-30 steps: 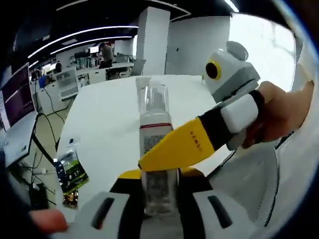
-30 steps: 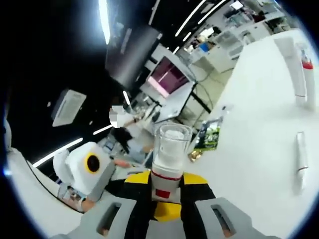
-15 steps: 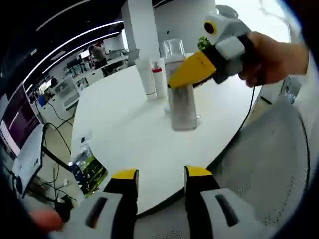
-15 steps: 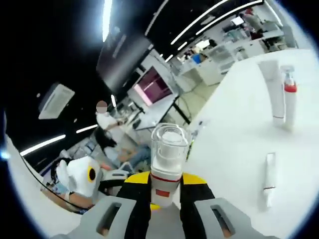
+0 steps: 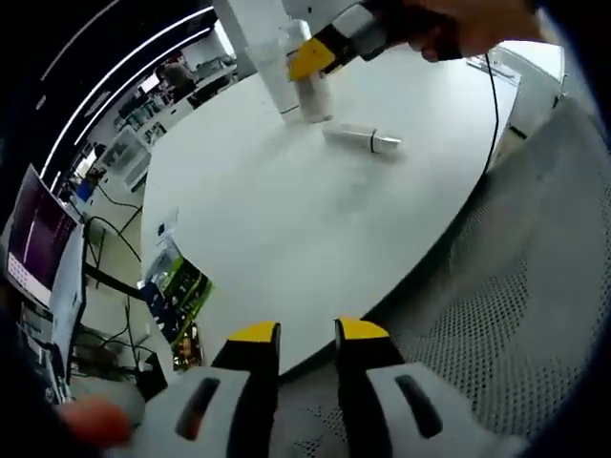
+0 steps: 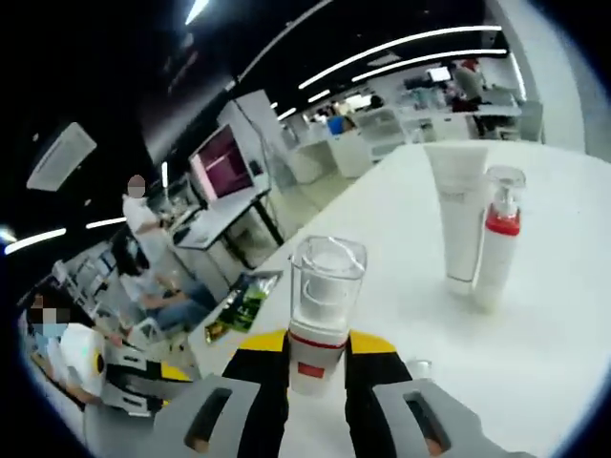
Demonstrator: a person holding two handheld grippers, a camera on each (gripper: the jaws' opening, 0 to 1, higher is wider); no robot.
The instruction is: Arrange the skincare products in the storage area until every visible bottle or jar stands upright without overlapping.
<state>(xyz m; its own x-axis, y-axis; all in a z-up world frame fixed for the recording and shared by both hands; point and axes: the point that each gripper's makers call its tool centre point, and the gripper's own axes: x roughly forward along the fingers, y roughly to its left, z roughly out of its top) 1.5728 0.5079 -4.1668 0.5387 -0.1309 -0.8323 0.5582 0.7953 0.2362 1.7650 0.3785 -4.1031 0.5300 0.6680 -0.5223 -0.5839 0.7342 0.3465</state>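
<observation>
In the left gripper view the left gripper [image 5: 294, 336] has its yellow-tipped fingers [image 5: 254, 333] released, a narrow gap between them and nothing in it, low over the near edge of the round white worktop [image 5: 286, 219]. Well beyond the fingers and a little to their right a small tube [image 5: 361, 138] lies flat on the worktop, its long axis running across the view. Farther off, past the tube, a white tube [image 5: 275, 81] stands upright, and the right gripper [image 5: 315, 59], held in a hand [image 5: 468, 17], sits against a bottle beside it. A green packet [image 5: 177, 298] lies below the worktop to the left of the fingers. Half a second ago this gripper was closer in, and the clear-capped bottle stood alone just ahead of its fingers; one second ago those fingers were clenched on that bottle. In the right gripper view the right gripper [image 6: 316, 343] is grasping a pump bottle [image 6: 320, 310] by its neck, the bottle upright between the fingers, clear cap on top, long axis along them. Ahead and to the right, the white tube [image 6: 460, 215] stands on its cap just beside a red-collared pump bottle [image 6: 498, 243], also upright.
</observation>
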